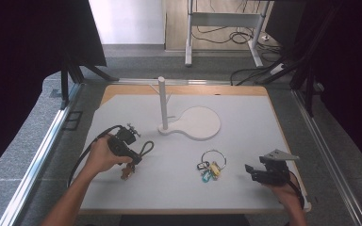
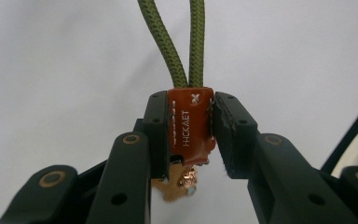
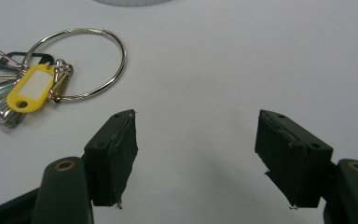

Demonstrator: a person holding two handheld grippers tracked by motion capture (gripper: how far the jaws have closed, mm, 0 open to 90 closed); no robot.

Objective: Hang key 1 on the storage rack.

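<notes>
My left gripper (image 1: 133,161) is at the left of the white table, held in a hand, and is shut on a brown leather key-fob tag (image 2: 191,123). The tag's green cord loop (image 2: 177,42) sticks out past the fingertips, and a copper clasp (image 2: 179,184) hangs beneath them. From above, the cord loop (image 1: 146,148) points toward the table's middle, with the brown tag and clasp (image 1: 126,172) below the jaws. My right gripper (image 3: 198,156) stands open with nothing between its pads, low over the table at the front right (image 1: 250,170). A bunch of keys on a large metal ring (image 3: 81,63) lies to its left.
A white stand with an upright post (image 1: 163,106) and a round base (image 1: 199,123) sits mid-table toward the back. The key ring (image 1: 213,160) carries a yellow tag (image 3: 30,88) and several keys. The white table's front edge (image 1: 179,208) runs close to both forearms.
</notes>
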